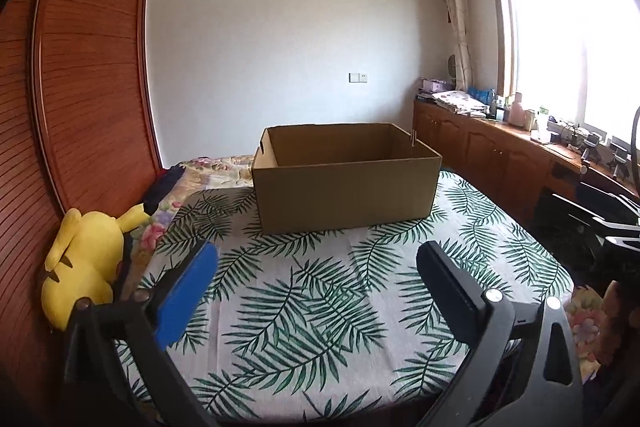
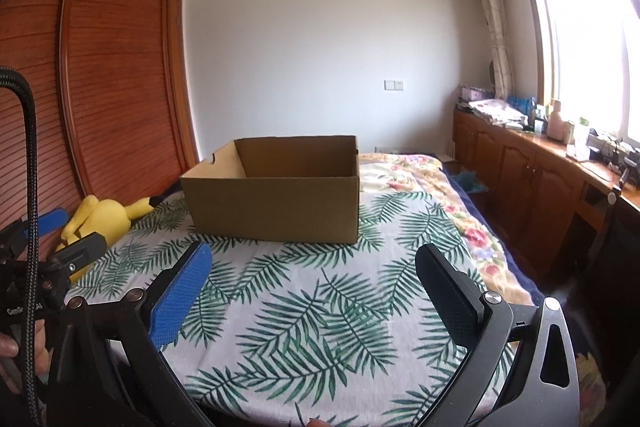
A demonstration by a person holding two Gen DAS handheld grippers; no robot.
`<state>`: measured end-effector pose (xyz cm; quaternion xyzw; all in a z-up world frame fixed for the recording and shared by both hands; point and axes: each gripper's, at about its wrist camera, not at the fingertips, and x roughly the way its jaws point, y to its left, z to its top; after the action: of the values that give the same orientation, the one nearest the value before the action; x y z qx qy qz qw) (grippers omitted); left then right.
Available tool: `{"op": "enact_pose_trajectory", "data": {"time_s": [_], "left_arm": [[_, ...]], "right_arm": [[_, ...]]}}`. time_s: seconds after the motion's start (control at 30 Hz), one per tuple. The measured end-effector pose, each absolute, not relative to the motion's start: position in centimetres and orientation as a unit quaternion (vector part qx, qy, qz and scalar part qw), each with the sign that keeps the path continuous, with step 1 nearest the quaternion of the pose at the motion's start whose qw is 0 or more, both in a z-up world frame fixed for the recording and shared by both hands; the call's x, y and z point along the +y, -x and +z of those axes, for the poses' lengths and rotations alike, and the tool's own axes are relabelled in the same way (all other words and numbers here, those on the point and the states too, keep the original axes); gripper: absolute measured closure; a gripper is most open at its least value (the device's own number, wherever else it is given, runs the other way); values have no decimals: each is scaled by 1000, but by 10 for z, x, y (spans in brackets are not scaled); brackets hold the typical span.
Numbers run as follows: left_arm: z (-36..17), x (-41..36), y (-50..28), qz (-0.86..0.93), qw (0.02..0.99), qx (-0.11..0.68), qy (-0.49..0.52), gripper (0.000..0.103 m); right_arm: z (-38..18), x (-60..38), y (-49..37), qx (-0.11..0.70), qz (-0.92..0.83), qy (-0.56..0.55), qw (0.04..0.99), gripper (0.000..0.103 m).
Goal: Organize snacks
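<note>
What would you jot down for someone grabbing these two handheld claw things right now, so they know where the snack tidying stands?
Left gripper: open, nothing between its fingers.
Right gripper: open, also holding nothing.
Cardboard box: open-topped, sitting on the leaf-print cloth ahead of both grippers; the inside that shows looks bare, though its floor is hidden.
Snacks: none visible in either view.
Done: cannot tell from these views.
Left: find the snacks, then sort them, presumably into the box.
Off to the left lies a yellow plush toy, not part of the job.
</note>
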<state>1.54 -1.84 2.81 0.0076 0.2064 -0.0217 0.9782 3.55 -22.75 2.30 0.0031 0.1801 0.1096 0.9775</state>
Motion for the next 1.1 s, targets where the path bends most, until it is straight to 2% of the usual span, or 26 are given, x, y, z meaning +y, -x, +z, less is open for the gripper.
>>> {"op": "enact_pose_trajectory", "data": {"time_s": [1.1], "left_arm": [[21, -18, -8, -19, 977, 213, -6, 2]], "right_arm": [[15, -224, -22, 169, 91, 9, 981, 0]]}}
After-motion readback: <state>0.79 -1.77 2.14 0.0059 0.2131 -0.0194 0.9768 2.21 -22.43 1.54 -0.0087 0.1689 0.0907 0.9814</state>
